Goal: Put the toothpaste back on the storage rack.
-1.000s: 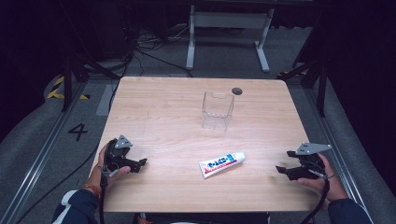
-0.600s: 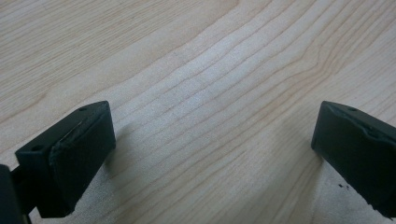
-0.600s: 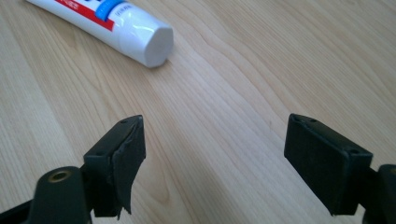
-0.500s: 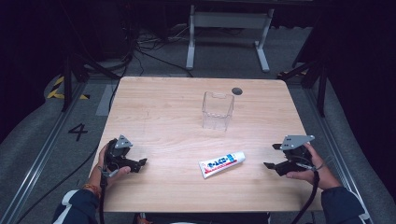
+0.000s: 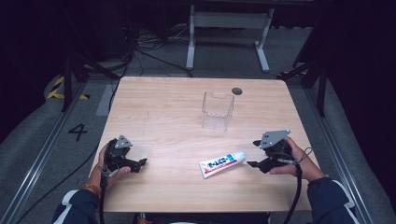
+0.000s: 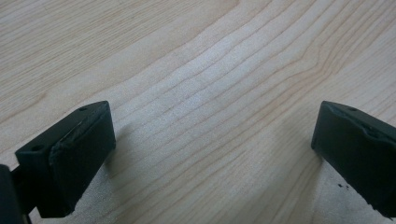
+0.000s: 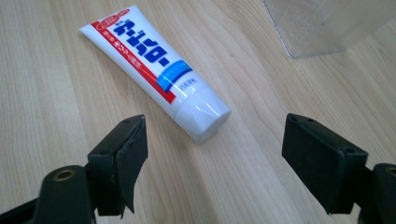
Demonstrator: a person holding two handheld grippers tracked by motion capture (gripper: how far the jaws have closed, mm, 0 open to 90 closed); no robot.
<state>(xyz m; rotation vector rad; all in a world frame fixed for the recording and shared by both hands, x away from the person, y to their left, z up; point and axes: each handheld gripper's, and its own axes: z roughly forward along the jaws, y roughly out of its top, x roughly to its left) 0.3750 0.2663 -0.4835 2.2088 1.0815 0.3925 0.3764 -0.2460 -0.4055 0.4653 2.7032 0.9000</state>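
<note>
Two things sit on the bench [image 5: 154,102]: a clear plastic box [image 5: 217,110] toward the far edge, and a toothpaste tube [image 5: 222,164] near the front edge. I'd guess the tube is light, soft and slick; its firmer cap end looks safest. Right tongs [image 5: 251,164] gape just beside the cap; left tongs [image 5: 141,162] gape, empty.

Light wood table [image 5: 154,107]: toothpaste tube [image 5: 222,164] lying flat, clear container [image 5: 217,110] upright behind it.
</note>
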